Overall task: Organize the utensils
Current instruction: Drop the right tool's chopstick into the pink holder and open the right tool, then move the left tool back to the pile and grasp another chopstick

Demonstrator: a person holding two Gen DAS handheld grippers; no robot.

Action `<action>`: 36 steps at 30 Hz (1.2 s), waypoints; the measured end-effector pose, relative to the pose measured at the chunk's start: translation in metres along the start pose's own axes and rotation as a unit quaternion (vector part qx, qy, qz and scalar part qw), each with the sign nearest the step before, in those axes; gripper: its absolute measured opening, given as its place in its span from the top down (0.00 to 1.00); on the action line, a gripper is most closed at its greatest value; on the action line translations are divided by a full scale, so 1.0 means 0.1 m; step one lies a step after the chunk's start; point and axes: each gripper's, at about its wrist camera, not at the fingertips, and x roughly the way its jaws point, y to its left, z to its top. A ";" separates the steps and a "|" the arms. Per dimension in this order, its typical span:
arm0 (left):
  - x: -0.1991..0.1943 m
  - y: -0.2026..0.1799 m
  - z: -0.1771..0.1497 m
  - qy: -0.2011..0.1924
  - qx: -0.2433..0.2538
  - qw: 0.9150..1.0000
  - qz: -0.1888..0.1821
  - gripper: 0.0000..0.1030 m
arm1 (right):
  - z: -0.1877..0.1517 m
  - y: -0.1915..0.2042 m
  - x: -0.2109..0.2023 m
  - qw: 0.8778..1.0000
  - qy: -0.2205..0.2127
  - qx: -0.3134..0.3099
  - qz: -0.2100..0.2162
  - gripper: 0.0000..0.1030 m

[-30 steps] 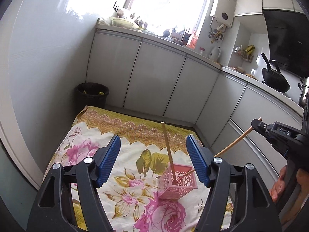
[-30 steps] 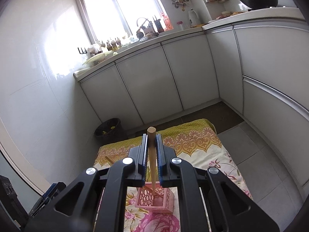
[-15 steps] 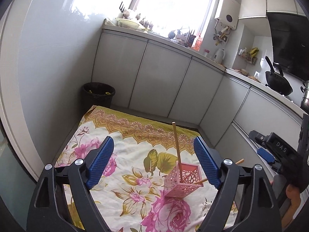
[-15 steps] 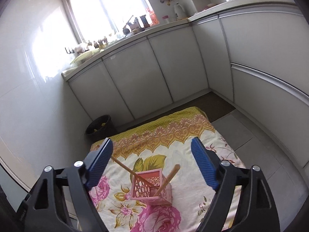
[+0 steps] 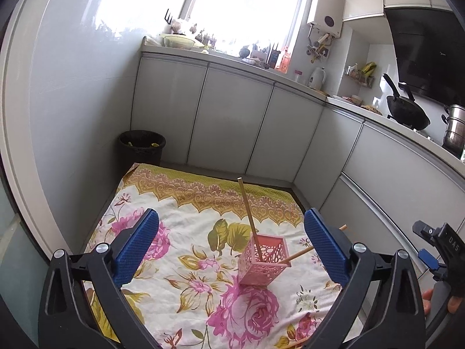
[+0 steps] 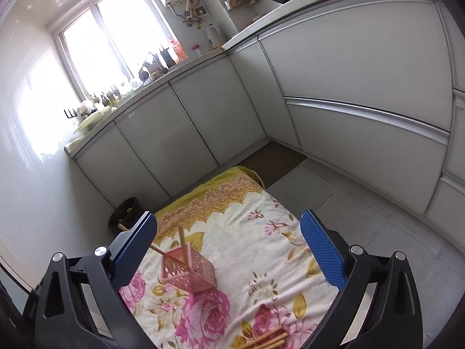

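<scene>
Standing on the floral cloth (image 5: 186,261): pink holder (image 5: 263,258), two chopsticks (image 5: 248,206) inside. Left gripper (image 5: 231,245), right gripper (image 6: 228,250): both spread, just widened, empty. Loose chopsticks (image 6: 268,338) at six o'clock.

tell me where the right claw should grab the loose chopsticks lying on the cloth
Grip the loose chopsticks across the middle of their shafts, coming down from above. They lie flat and bunched on the floral cloth, so the right claw, now open, should straddle them crosswise.
</scene>
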 end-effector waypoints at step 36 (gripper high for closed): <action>1.31 -1.78 -1.96 0.451 0.465 0.748 -0.146 0.24 | -1.34 -1.40 -0.62 0.964 0.230 0.126 -0.033 0.07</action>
